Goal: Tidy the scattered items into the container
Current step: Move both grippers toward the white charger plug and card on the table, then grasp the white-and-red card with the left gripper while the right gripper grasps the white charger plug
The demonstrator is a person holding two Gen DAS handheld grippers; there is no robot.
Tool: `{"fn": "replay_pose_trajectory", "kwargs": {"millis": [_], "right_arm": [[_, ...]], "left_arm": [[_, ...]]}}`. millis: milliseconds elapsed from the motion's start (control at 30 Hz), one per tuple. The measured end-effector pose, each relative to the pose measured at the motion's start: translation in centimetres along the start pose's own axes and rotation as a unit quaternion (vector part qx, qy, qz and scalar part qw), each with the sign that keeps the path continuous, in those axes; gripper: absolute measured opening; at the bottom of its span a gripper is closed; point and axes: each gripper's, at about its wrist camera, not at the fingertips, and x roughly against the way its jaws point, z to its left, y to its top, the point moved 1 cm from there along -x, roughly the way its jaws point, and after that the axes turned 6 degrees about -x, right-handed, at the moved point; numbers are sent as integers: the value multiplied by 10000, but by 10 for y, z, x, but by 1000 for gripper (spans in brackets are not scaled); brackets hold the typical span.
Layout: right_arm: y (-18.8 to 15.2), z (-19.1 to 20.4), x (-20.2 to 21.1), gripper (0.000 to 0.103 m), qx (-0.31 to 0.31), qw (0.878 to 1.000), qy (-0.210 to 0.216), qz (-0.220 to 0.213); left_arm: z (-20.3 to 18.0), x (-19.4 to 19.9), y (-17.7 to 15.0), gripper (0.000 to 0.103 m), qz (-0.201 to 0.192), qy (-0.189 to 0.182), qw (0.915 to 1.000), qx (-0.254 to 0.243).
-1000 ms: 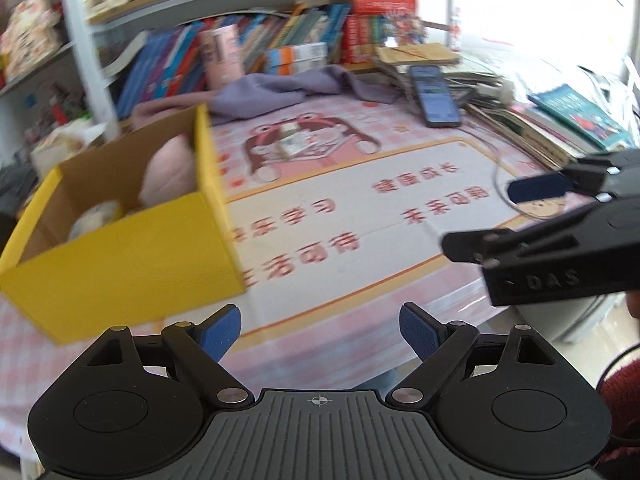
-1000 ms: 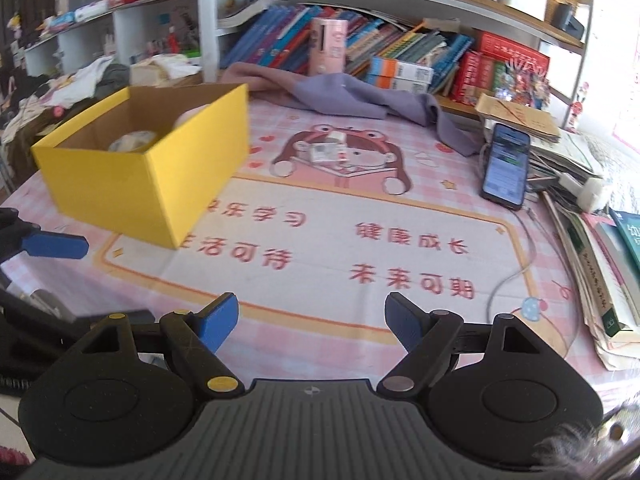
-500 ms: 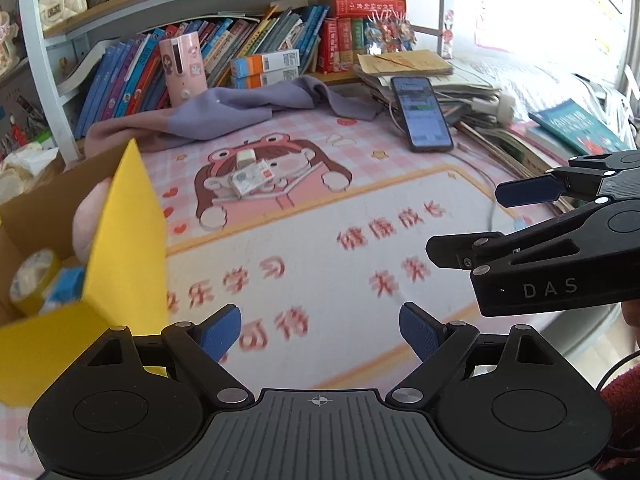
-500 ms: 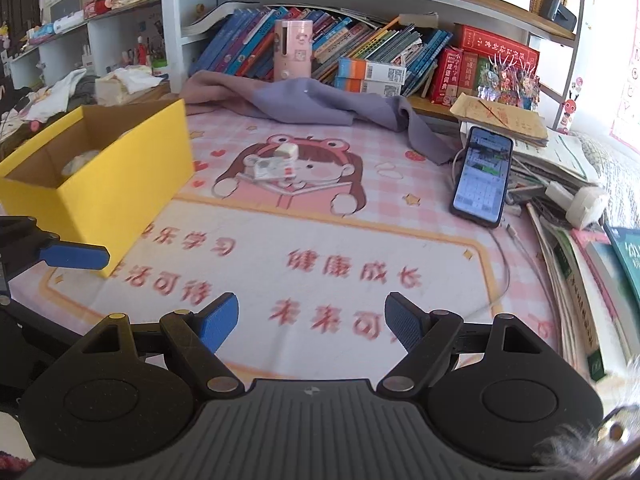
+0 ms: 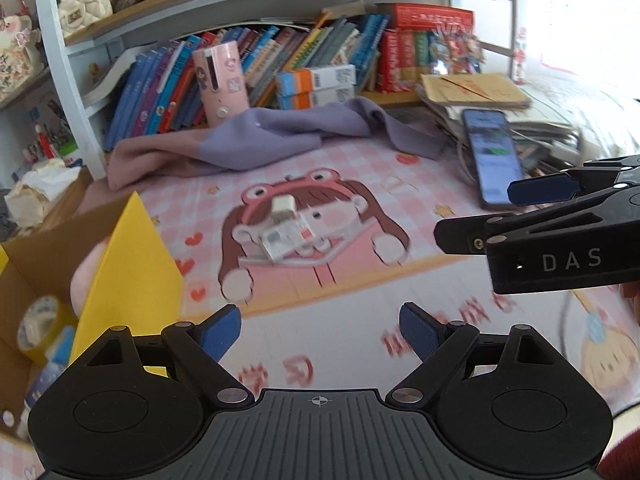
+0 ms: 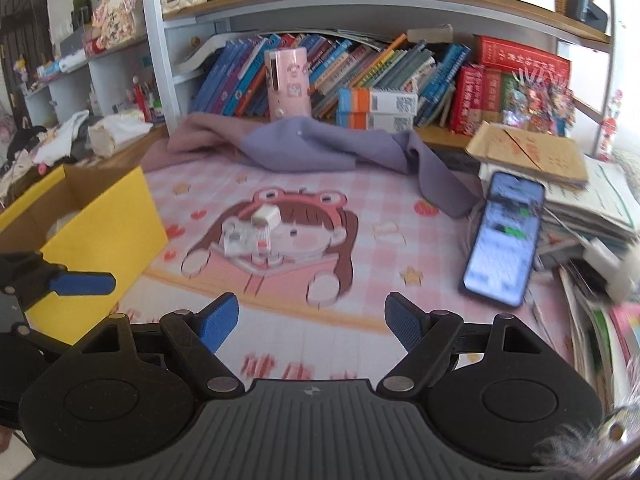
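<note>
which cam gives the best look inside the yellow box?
Left wrist: it looks into the yellow box, showing a tape roll and something pink. Right wrist shows mostly its outer wall and little of the inside.

This looks like a room in a home. There is a shelf [image 6: 360, 4] full of books [image 6: 400, 68], and a desk with a pink cartoon mat [image 6: 304, 208].

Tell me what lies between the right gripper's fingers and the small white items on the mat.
Only bare printed mat: the right wrist view shows nothing between the open right gripper and the small white items.
</note>
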Motion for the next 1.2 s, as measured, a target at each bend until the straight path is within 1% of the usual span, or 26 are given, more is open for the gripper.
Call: {"fn": "replay_pose_trajectory", "kwargs": {"millis": [200,367,433,500,567,733,800,867,967,1033,1133,1200], "right_arm": [[30,-4,-38,79,232,9993,300,26],[58,-5,-67,75,406,9978,516,79],[68,-6,-78,72,454,9971,605,110],[75,-5,-89,71,538,9961,688,135],[80,-4,-101,67,631,9950,762,158],[86,-6,-131,65,729,9928,897,313],[87,-10,-142,65,671,9928,909,405],[89,-14,-153,65,572,9924,944,552],[89,-15,-163,64,597,9907,1052,625],[90,-14,-169,64,679,9889,1153,649],[92,-11,-179,64,757,9859,1313,703],[93,-7,-186,64,802,9839,1405,754]], "left_arm": [[4,-33,20,89,44,274,9996,81],[11,-63,30,89,147,386,9987,308],[13,-74,33,88,141,432,9982,384],[15,-85,36,88,125,480,9976,486],[18,-94,38,88,123,469,9969,620],[31,-113,39,87,43,602,9930,1017],[34,-122,41,81,120,577,9909,1214],[36,-131,43,77,235,556,9884,1390],[36,-141,45,72,319,623,9853,1559],[36,-147,44,71,387,624,9840,1623],[35,-152,42,60,454,633,9828,1674],[36,-152,40,58,429,648,9825,1694]]}}
